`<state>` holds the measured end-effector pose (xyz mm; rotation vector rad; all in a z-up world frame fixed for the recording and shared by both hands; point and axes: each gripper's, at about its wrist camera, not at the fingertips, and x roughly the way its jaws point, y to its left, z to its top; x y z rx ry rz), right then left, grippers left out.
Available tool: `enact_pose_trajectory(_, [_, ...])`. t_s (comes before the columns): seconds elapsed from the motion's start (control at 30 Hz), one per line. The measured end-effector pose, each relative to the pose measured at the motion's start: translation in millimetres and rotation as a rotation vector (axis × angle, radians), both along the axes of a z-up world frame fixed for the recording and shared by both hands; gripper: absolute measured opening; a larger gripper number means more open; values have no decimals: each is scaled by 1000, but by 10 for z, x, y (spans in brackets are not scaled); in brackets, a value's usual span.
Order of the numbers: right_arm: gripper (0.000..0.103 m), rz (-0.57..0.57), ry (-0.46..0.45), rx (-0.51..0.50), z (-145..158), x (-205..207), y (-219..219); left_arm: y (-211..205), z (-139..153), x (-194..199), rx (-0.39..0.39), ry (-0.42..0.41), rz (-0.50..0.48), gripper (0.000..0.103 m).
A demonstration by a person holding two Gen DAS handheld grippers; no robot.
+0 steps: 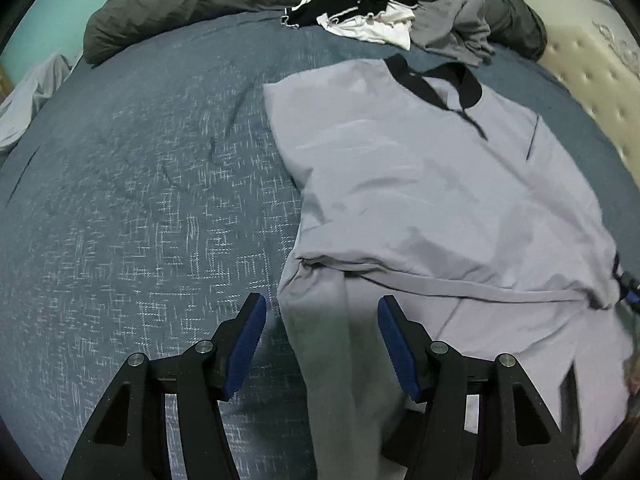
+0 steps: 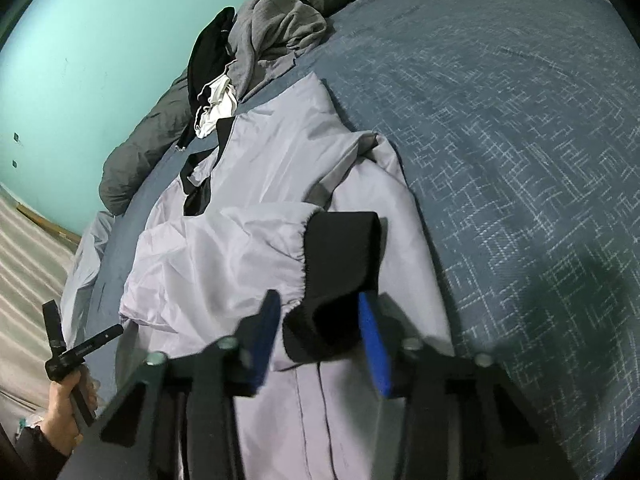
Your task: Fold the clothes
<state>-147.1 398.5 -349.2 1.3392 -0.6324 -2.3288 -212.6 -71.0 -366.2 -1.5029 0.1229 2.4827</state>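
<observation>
The pale lilac jacket [image 1: 440,184] is spread on the blue bedspread [image 1: 140,200], and every place below is reckoned from it. Its long axis runs from the black collar [image 1: 468,84] at the far end to the hem at the near end, where both grippers are found.

The left gripper [image 1: 322,346] is held with its blue pads spread wide, a hanging fold of the jacket's near left edge lying between them but not pinched. The right gripper [image 2: 320,340] is likewise spread, and the black cuff [image 2: 340,264] of a sleeve folded across the body lies just ahead of, and partly between, its jaws; whether the pads touch it cannot be told (the frame is blurred there). The right gripper is judged the nearer to that cuff.

Beyond the collar, a heap of grey and black clothes [image 1: 400,4] is piled against the dark pillow roll [image 1: 200,4]. To the jacket's left and right sides, wide bare bedspread is left for folding.
</observation>
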Motion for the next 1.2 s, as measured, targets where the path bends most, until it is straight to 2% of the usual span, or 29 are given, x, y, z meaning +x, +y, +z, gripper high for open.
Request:
enact_pose_trajectory(0.07, [22, 1, -1, -8, -6, 3, 8, -34, -29, -29, 5, 1, 13, 60])
enact_pose_trajectory(0.1, [20, 4, -2, -13, -9, 7, 5, -51, -44, -43, 7, 2, 20, 60])
enact_pose_trajectory(0.27, [17, 16, -2, -12, -16, 11, -14, -14, -58, -140, -14, 18, 1, 59])
enact_pose_trajectory(0.33, [16, 16, -4, -13, -18, 9, -14, -2, -74, -184, -19, 12, -13, 43])
enact_pose_trajectory(0.4, [15, 16, -4, -13, -15, 12, -21, 8, -96, -230, -22, 2, -28, 14])
enact_pose_trajectory(0.43, [13, 19, -4, -12, -12, 14, -28, 10, -93, -231, -25, 2, -35, 7])
enact_pose_trajectory(0.47, [10, 21, -3, -10, -11, 14, -32, 9, -82, -216, -28, 7, -41, 5])
enact_pose_trajectory(0.57, [5, 29, 1, -7, 14, 29, -54, -54, 6, -154, -37, 45, -44, 4])
enact_pose_trajectory(0.67, [4, 46, 0, -53, 55, 57, -65, -229, 106, -106, -11, 71, -15, 4])
enact_pose_trajectory(0.77, [3, 72, 13, -41, 128, 97, -121, -296, 72, -102, -9, 53, -16, 4])
enact_pose_trajectory(0.87, [3, 85, 5, 0, 108, 106, -170, -352, -43, -131, 25, -10, 17, 4])
enact_pose_trajectory(1.0, [3, 92, -55, 26, -46, 90, -154, -531, -88, -124, 85, -71, 104, 12])
enact_pose_trajectory(1.07, [3, 84, -65, 37, -52, 82, -114, -572, -1, -79, 76, -49, 123, 17])
enact_pose_trajectory(1.13, [5, 58, -56, 50, -10, 81, -61, -537, 89, -56, 86, -25, 111, 21])
enact_pose_trajectory(1.2, [6, 41, -40, 46, 64, 82, -32, -503, 179, -33, 95, -2, 99, 29])
